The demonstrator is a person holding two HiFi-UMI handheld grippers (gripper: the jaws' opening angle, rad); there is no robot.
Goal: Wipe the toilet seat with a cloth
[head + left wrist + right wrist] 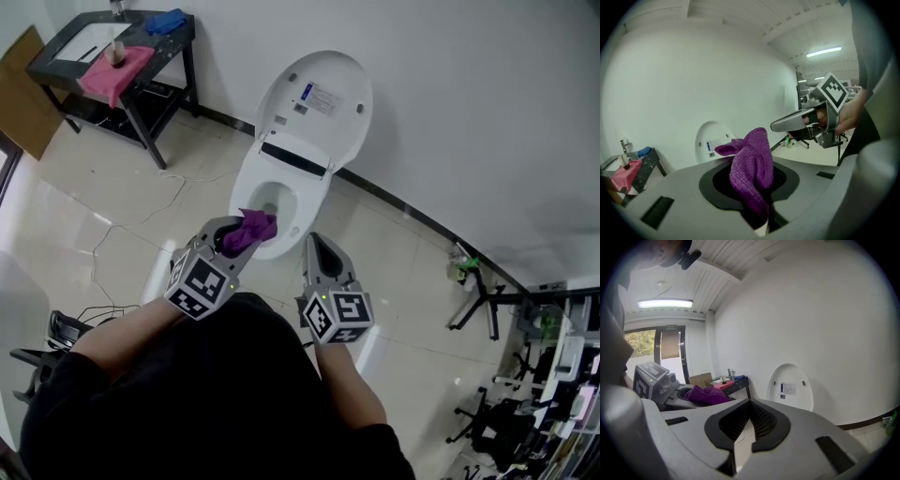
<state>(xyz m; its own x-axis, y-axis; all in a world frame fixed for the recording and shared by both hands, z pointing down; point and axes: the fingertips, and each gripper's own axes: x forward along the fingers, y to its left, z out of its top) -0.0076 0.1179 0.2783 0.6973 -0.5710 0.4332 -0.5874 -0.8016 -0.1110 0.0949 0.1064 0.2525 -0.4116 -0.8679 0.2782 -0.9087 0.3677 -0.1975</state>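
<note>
Head view: the left hand-held gripper (234,236) is clamped on a purple cloth (251,228), held over the front of the toilet seat (305,202). The lid (314,94) stands up. The right hand-held gripper (317,248) hovers just beside it.

Left gripper view: the cloth sits bunched between the jaws, so it likely needs tipping down and pressing flat on the rim before sweeping around.

Right gripper view: the jaws are together on nothing, and this gripper is best kept clear of the wiping path.
</note>
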